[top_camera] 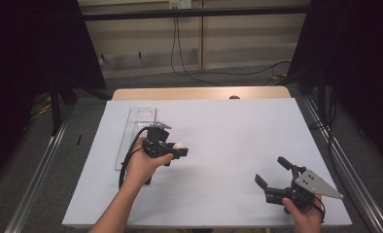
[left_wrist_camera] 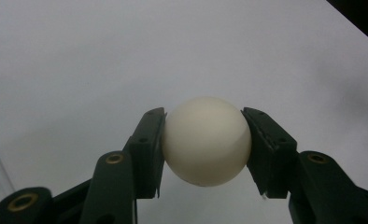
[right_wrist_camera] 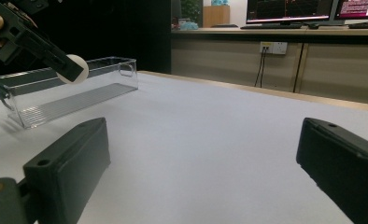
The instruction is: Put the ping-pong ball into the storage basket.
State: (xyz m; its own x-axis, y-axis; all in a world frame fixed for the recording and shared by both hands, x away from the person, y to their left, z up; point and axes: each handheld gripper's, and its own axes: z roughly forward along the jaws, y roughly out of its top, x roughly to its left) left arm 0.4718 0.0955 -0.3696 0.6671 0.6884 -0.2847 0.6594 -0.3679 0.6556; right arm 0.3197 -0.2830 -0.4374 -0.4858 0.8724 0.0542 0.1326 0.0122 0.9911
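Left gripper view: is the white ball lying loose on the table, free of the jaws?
No: the white ball is clamped between the two black jaws of the left gripper, one pad pressed against each side.

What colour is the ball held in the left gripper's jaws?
The ball is plain creamy white, with no visible markings; it shows best in the left gripper view.

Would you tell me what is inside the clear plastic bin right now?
The clear plastic bin looks empty: only its ribbed floor shows. The left gripper, holding the white ball above the table, covers part of it in the high view.
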